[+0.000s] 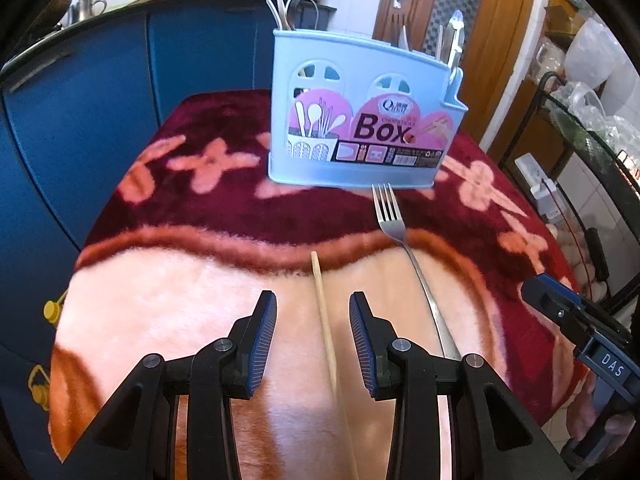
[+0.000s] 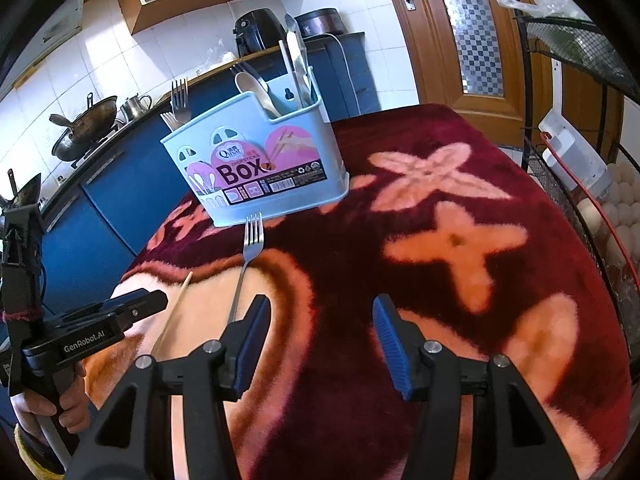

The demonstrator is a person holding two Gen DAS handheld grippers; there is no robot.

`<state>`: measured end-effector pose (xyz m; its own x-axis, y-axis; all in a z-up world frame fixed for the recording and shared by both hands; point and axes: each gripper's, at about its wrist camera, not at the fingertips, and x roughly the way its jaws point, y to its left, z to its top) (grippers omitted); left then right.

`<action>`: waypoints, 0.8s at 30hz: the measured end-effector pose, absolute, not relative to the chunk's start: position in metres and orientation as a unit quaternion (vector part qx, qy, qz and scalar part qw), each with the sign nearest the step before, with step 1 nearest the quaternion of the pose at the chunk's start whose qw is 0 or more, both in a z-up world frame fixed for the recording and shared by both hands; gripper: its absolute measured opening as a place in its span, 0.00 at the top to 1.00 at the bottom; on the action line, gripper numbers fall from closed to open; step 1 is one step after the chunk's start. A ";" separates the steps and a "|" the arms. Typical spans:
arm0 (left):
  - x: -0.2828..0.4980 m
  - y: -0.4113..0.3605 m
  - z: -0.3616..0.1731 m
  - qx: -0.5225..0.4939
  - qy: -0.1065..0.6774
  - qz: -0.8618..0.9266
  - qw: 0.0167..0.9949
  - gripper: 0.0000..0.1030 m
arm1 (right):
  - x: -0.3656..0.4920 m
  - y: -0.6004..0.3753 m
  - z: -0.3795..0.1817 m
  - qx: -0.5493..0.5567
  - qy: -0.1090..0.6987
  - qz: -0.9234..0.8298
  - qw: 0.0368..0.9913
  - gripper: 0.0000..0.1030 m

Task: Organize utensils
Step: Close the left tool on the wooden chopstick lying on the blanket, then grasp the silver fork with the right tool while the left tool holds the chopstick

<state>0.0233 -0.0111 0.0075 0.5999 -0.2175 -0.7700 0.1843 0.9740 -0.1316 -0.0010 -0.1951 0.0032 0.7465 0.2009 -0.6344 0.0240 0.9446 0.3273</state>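
Left wrist view: the left gripper [image 1: 313,312] hangs part-open and empty over the blanket [image 1: 160,300]; a wooden chopstick [image 1: 325,320] lies between its jaws, untouched, its near end cut off below. A fork [image 1: 390,216] lies just to the right, tines at the foot of the blue holder [image 1: 360,92], labelled "Box"; smaller print is unreadable. The other gripper's body reads "DAS".

Right wrist view: the right gripper [image 2: 320,316] is open, holding nothing. The fork's handle disappears behind its left finger. The left gripper's body reads "GenRobot.AI". Utensils stand in the holder.
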 end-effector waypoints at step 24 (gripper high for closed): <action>0.033 -0.013 -0.011 -0.046 0.456 -0.143 0.877 0.96 | 0.004 -0.192 -0.006 0.163 0.366 0.052 0.915 0.45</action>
<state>0.0330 -0.0127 -0.0112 0.5430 -0.2924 -0.7872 0.2090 0.9550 -0.2105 0.0037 -0.1923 -0.0057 0.7265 0.2147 -0.6528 0.0234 0.9417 0.3357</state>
